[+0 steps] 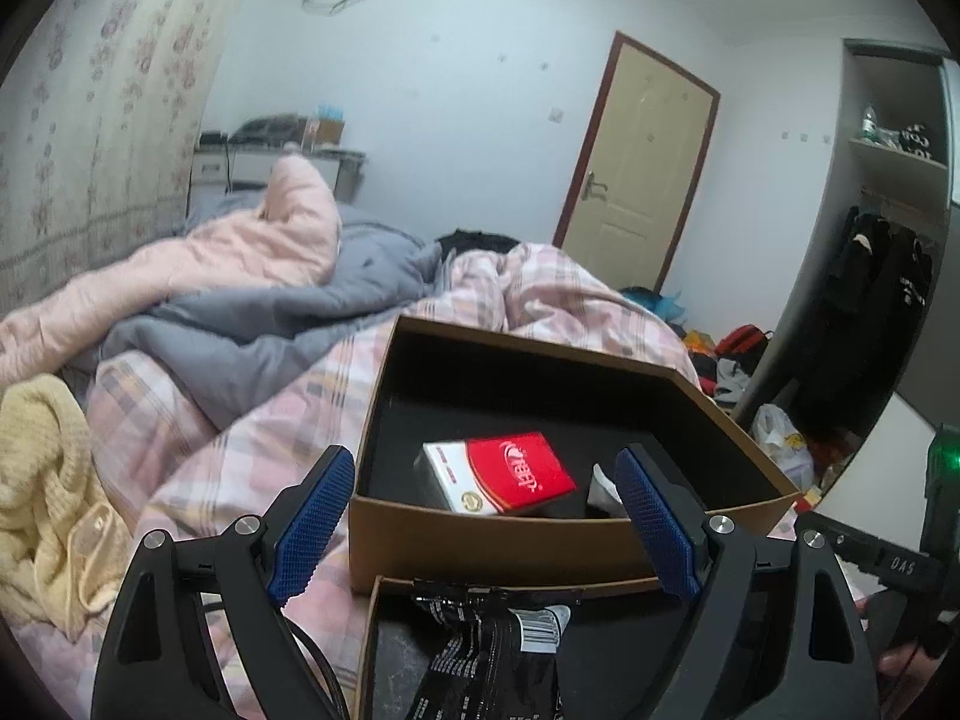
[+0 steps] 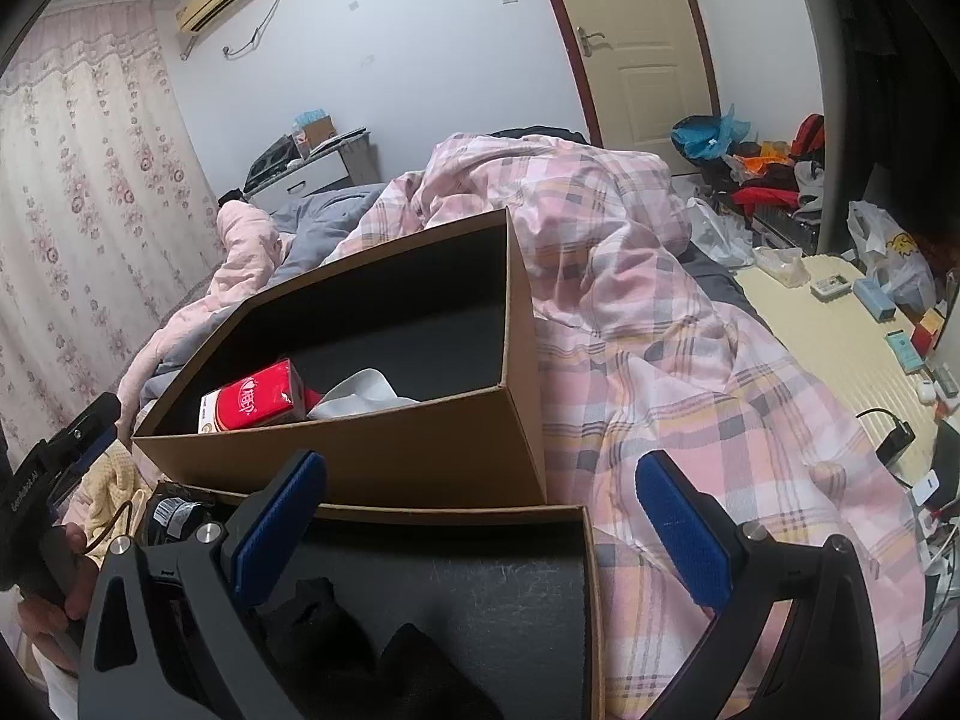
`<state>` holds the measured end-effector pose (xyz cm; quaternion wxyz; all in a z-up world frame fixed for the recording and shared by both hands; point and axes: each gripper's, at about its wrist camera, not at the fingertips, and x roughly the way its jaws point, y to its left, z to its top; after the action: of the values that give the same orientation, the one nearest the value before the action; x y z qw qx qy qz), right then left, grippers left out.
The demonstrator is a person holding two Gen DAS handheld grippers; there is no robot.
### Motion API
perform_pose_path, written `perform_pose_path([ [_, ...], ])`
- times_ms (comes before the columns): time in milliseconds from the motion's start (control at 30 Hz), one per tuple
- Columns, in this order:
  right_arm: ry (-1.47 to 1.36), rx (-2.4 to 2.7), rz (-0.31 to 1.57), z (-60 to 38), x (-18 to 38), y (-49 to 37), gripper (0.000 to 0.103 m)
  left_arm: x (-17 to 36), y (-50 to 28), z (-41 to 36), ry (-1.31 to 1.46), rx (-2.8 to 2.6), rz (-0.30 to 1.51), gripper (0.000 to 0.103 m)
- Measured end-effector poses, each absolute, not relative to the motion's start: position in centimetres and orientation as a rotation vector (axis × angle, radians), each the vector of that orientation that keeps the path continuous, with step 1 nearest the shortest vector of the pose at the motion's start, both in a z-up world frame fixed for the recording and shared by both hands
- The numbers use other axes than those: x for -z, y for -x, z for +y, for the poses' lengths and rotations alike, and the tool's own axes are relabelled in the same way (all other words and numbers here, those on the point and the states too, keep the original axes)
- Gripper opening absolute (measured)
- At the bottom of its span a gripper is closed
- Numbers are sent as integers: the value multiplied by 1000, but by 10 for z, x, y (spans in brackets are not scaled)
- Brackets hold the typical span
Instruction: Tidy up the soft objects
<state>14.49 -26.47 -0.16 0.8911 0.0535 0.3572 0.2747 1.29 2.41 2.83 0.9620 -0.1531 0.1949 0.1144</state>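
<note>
Cardboard box (image 1: 492, 534) holds a red pack (image 1: 504, 471); both grippers' jaws gape wide, empty.

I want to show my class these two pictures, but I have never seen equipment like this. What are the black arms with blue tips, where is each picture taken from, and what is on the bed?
Each picture comes from a wide-angle camera mounted on a hand-held gripper, looking out along its two blue-padded fingers. A person holds one in each hand. The left gripper and right gripper are both open and hold nothing. On the bed's pink plaid quilt sit two cardboard boxes. The farther box holds a red packet and something white. The nearer box holds dark items. A yellow knit garment lies at the left.
</note>
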Motion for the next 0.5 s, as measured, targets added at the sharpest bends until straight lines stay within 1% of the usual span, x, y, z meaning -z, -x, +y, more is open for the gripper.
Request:
perform_pose_path([
  [267,-139,-568,744,-268,2,-146,103,-30,-13,17,260,-246,383,87],
  [500,-107,-561,735,-264,1,-144,102,-29,-10,25,312,-245,368,87],
])
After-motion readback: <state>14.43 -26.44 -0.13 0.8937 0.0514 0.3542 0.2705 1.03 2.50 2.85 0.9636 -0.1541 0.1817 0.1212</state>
